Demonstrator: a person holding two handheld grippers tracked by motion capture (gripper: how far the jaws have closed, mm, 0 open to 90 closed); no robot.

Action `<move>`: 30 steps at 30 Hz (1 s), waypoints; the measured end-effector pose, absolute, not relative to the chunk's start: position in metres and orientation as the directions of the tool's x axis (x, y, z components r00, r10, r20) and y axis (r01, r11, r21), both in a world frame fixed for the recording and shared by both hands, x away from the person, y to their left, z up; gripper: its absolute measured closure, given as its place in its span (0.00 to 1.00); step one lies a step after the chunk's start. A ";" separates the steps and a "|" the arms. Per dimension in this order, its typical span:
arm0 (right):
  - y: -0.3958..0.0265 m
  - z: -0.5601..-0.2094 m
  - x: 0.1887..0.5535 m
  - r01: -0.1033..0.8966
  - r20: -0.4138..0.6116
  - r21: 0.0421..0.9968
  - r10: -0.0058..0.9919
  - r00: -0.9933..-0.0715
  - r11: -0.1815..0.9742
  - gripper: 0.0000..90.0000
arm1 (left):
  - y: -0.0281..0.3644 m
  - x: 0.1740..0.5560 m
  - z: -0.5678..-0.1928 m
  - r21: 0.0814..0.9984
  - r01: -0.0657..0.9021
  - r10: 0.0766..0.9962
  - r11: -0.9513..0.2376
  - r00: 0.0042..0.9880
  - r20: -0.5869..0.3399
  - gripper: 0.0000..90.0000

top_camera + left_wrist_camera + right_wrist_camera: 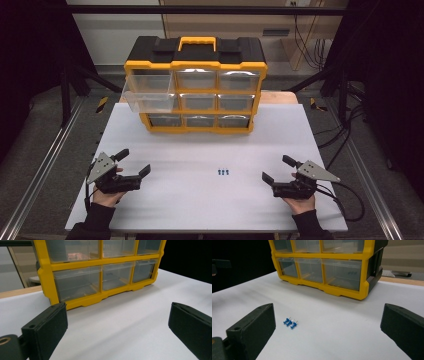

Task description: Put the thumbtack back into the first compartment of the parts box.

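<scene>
Grippers rest low at the near corners of a white table (pixel 200 200), the left gripper (pixel 134 162) and the right gripper (pixel 276 168) each held in a hand with jaws spread wide and holding nothing. Three blue pushpins (pixel 223 172) lie side by side on the table between them, nearer the right one. At the far edge stands a yellow-and-black drawer cabinet (pixel 195 65), its upper-left clear drawers (pixel 150 92) pulled out.

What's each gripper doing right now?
Left gripper: open, holding nothing.
Right gripper: open, holding nothing; blue push pins lie loose on the table ahead of it.
</scene>
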State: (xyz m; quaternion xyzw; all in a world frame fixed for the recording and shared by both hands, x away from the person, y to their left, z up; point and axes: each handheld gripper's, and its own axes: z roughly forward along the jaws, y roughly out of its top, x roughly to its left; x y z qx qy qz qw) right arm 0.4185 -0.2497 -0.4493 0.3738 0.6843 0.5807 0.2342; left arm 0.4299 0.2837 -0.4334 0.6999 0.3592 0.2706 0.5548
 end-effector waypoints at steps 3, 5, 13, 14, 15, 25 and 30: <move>-0.250 -0.450 0.418 0.239 0.117 0.970 0.782 -0.612 0.042 0.01 | 0.282 0.431 -0.434 0.969 0.207 0.803 -0.132 0.596 -0.018 0.02; -0.250 -0.450 0.419 0.236 0.113 0.971 0.782 -0.613 0.045 0.01 | 0.281 0.431 -0.434 0.969 0.208 0.802 -0.136 0.597 -0.016 0.02; -0.250 -0.450 0.419 0.237 0.118 0.971 0.784 -0.609 0.039 0.01 | 0.271 0.430 -0.430 0.967 0.213 0.789 -0.141 0.614 -0.020 0.02; -0.251 -0.451 0.419 0.237 0.102 0.970 0.782 -0.614 0.060 0.01 | 0.269 0.431 -0.430 0.966 0.215 0.788 -0.142 0.616 -0.021 0.02; -0.250 -0.451 0.420 0.239 0.105 0.970 0.786 -0.609 0.055 0.01 | 0.266 0.431 -0.429 0.965 0.217 0.784 -0.145 0.620 -0.022 0.02; -0.250 -0.451 0.419 0.241 0.112 0.969 0.788 -0.605 0.047 0.01 | 0.241 0.436 -0.426 0.957 0.244 0.758 -0.159 0.651 -0.040 0.03; -0.249 -0.451 0.420 0.244 0.112 0.969 0.787 -0.607 0.050 0.01 | 0.223 0.441 -0.423 0.953 0.249 0.746 -0.173 0.665 -0.038 0.03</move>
